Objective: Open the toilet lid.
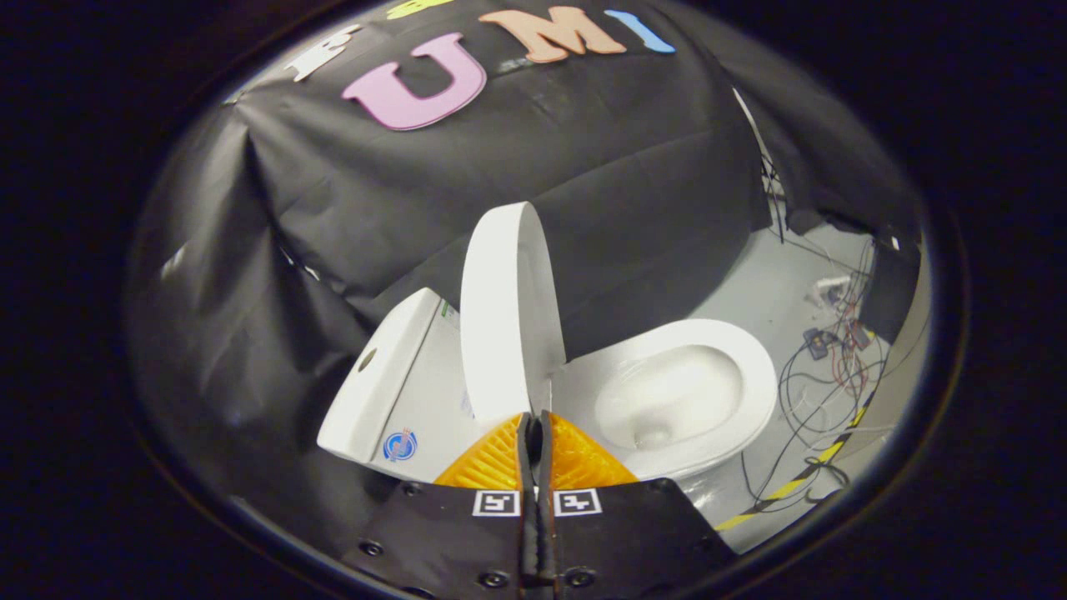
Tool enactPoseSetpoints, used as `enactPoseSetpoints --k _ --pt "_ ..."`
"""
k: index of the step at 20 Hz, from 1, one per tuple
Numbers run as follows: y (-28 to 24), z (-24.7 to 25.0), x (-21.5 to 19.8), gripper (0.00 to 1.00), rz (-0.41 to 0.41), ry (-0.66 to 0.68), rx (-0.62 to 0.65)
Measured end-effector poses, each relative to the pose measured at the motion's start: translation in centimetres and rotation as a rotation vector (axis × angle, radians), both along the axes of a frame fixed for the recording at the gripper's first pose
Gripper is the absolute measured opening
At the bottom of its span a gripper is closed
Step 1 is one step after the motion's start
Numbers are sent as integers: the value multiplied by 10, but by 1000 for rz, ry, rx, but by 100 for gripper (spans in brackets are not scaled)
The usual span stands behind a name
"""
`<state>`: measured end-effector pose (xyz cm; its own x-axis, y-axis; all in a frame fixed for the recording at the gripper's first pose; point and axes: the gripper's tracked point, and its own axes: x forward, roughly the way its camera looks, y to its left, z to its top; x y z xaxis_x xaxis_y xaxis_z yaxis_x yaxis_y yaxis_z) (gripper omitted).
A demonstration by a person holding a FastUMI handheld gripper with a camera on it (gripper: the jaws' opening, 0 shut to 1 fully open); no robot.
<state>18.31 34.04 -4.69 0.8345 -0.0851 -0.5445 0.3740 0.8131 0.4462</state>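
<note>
A makeshift recording booth rather than a real bathroom. A white toilet (658,400) with its lid (500,308) raised stands just ahead of the gripper (533,425), whose fingers are closed together. Black cloth (400,208) drapes behind it as walls. Beyond the bowl, loose cables (821,392) and striped hazard tape (800,479) lie on a grey floor (767,292).

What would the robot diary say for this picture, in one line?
lid: raised upright | bowl: uncovered | tool: fingers together at lid's lower edge | tank: behind lid
</note>
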Motion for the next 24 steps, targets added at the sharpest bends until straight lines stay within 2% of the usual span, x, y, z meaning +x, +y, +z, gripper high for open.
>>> enactPoseSetpoints --k 3,8,12,15,24 --pt "8 6 3 1 34 -16 -42" --pt "20 8 11 1 46 -59 -39" --pt "34 15 24 1 94 -66 -110" --pt "49 20 31 1 139 -74 -175" --pt "109 23 61 0 175 -136 -225"
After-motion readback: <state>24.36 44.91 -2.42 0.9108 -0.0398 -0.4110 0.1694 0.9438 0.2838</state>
